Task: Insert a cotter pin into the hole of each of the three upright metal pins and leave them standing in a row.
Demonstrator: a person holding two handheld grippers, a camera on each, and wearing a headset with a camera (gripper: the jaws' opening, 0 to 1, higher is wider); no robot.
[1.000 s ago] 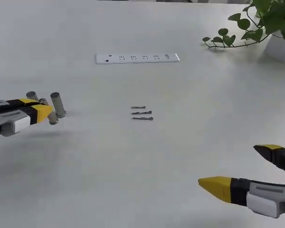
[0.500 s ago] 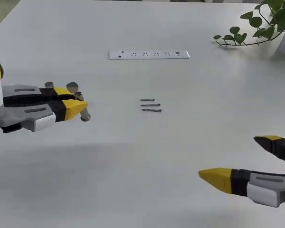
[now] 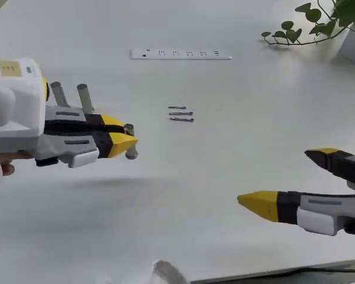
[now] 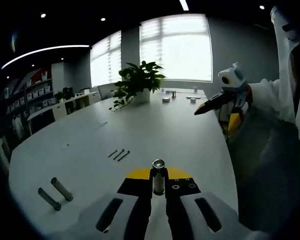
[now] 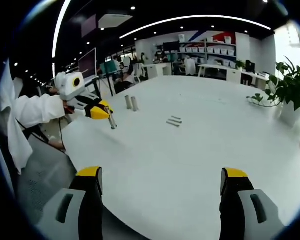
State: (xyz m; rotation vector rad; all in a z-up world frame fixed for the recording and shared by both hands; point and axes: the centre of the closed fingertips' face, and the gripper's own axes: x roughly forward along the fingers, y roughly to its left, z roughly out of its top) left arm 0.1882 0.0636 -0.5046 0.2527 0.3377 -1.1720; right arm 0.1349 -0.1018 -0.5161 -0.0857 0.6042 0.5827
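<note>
Above matte white table, left tool clamps smooth cylindrical metal pin; right tool gapes empty.

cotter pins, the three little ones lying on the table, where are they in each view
Head view: the cotter pins lie above centre, nearer than the power strip.
Left gripper view: left of centre, beyond the metal pin held in the jaws.
Right gripper view: near the middle.
Shared landmark: the plant at the table's far edge.

L hand-held gripper clamps metal pin; R hand-held gripper has jaws wide apart.
</note>
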